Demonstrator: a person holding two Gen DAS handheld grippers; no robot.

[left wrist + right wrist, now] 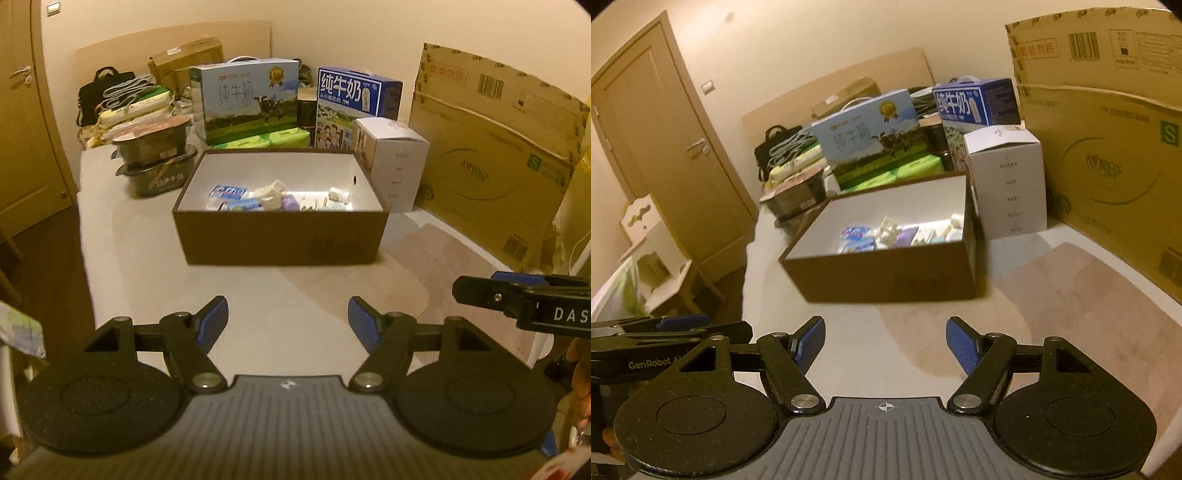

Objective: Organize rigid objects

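Gaping empty, both grippers' jaws face the brown box (pixel 280 236) of small items.

My left wrist camera looks down along its fingers, squarely at the long front wall of the brown box (pixel 280 236), from a little way back. My right wrist camera sits further right – it meets the brown box (pixel 886 280) corner-on, similarly near. Both share the box, the milk cartons (pixel 251 99) behind it and the door left of it.
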